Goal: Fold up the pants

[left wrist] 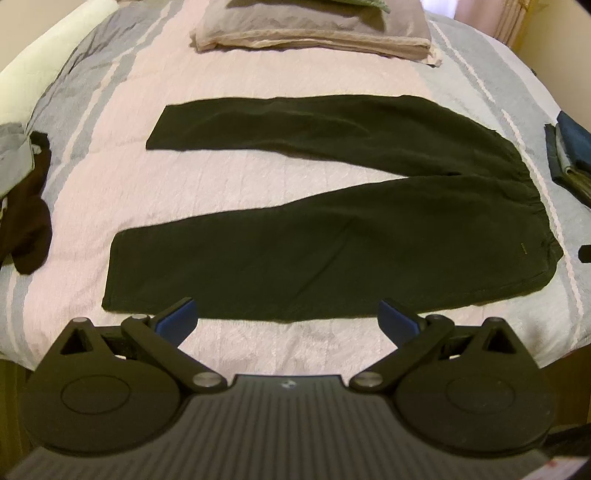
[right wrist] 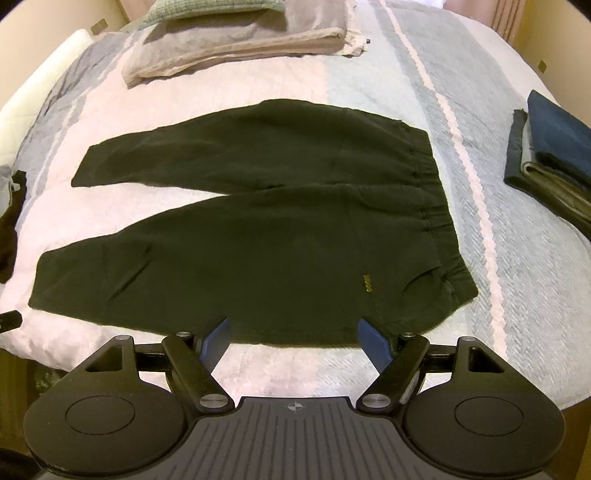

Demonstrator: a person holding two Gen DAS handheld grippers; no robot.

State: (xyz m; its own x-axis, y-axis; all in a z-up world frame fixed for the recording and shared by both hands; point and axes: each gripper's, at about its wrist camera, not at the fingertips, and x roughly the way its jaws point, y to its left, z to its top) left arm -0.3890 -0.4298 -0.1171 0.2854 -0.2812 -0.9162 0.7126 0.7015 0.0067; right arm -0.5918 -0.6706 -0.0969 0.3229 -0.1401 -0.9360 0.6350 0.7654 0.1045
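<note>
Striped bedspread (left wrist: 92,206) bearing dark pants (left wrist: 332,240) spread flat, legs toward 9 o'clock, waistband (right wrist: 436,192) toward 3 o'clock. Folded linens (left wrist: 314,29) at 12 o'clock. Left gripper (left wrist: 288,317) and right gripper (right wrist: 293,334): jaws wide apart, empty, above the near hem.

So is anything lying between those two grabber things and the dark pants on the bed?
Nothing visible. The dark green fleece pants lie spread flat on the striped pink-and-grey bedspread, and only bare bedspread separates them from the open left gripper and right gripper.
</note>
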